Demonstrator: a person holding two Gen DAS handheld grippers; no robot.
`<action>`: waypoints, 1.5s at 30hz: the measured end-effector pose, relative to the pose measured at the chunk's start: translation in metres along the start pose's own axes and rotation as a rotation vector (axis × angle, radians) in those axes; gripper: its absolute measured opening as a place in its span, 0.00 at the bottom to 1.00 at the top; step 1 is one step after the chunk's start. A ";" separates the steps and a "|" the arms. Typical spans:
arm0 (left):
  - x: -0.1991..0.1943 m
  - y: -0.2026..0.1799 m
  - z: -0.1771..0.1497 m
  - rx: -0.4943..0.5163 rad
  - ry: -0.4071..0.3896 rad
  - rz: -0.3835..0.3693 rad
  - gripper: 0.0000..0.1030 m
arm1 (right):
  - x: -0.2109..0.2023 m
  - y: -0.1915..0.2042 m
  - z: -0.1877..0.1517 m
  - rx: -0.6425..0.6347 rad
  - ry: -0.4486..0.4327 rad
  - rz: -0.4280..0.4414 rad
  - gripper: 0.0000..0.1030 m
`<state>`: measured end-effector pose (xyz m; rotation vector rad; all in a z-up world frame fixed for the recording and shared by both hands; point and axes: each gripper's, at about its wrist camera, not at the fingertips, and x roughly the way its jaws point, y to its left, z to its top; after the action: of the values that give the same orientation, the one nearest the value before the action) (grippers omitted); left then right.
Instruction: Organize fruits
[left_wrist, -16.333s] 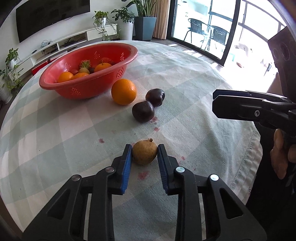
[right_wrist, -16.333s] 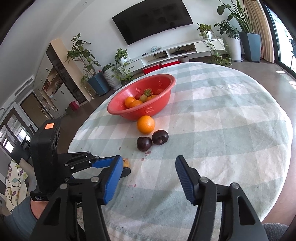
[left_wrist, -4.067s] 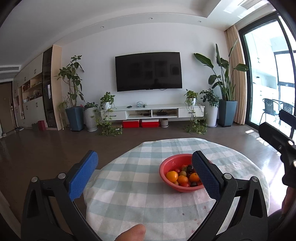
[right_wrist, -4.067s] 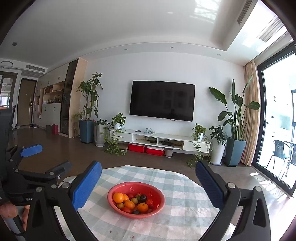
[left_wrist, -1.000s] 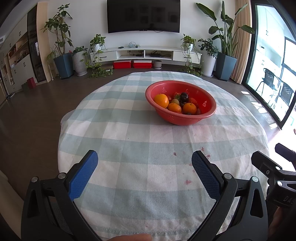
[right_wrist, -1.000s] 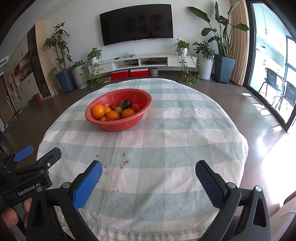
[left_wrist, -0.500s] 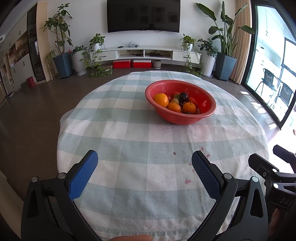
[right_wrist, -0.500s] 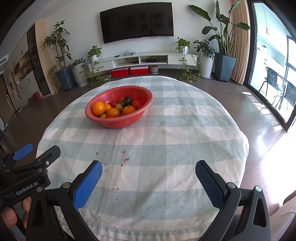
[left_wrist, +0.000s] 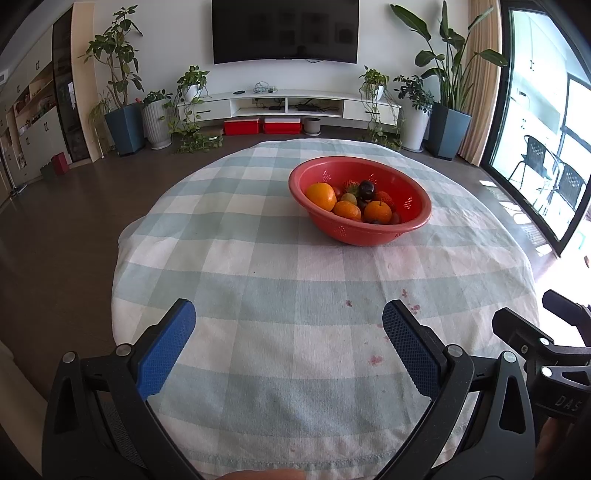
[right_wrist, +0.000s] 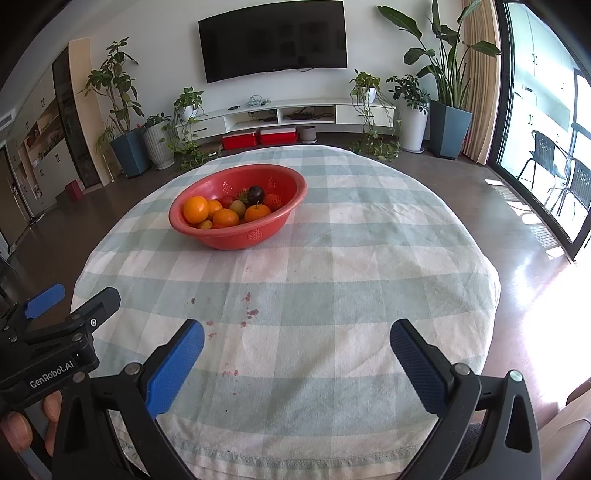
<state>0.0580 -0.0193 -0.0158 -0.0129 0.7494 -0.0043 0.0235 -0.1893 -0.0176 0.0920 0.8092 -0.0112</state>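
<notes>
Both hand-held grippers, left (left_wrist: 288, 328) and right (right_wrist: 295, 349), now lower, nearer the cloth (left_wrist: 258, 295), jaws apart

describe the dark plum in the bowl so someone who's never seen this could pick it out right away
On the round table with the checked cloth stands a red bowl of fruit. The dark plum sits near the top of the pile toward the bowl's far side, next to a strawberry. It is the one nearly black, glossy round fruit showing among oranges and red fruit.
</notes>
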 end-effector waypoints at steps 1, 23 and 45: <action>0.000 0.000 0.000 0.001 0.000 -0.001 1.00 | 0.000 0.000 0.000 0.001 0.000 0.001 1.00; 0.000 0.000 -0.001 0.001 0.000 -0.002 1.00 | 0.000 0.000 0.001 0.000 0.002 0.000 1.00; -0.001 -0.002 -0.001 -0.020 -0.014 -0.030 1.00 | 0.001 -0.002 0.000 0.006 0.009 -0.005 1.00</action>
<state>0.0564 -0.0211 -0.0154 -0.0433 0.7350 -0.0250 0.0244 -0.1917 -0.0183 0.0960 0.8182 -0.0182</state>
